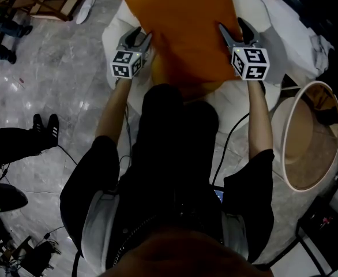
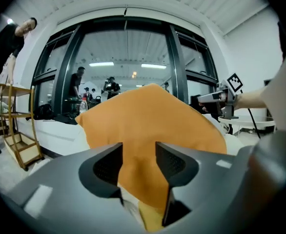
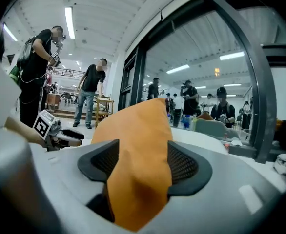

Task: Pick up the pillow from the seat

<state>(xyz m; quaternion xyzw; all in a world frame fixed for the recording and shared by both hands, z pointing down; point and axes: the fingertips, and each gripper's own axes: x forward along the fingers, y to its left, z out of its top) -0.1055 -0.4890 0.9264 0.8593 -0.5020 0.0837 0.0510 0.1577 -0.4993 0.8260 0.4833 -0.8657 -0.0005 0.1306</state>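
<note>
An orange pillow (image 1: 180, 33) rests on a white round seat (image 1: 255, 7), one corner pointing up in both gripper views. My left gripper (image 1: 141, 37) is at its left edge and my right gripper (image 1: 239, 30) at its right edge. In the left gripper view the jaws (image 2: 139, 152) stand part open, and a fold of the pillow (image 2: 153, 116) fills the gap between the pads. The right gripper (image 3: 143, 152) is also part open, with the pillow (image 3: 138, 130) bulging between and below its pads. Each gripper appears in the other's view: the right gripper (image 2: 216, 97) and the left gripper (image 3: 60, 135).
A round table with a pale wooden rim (image 1: 284, 154) stands close on the right. A bystander's shoes (image 1: 45, 126) and a white slipper (image 1: 85, 7) are on the marble floor at left. A wooden shelf (image 2: 18, 140) and several people stand beyond the seat.
</note>
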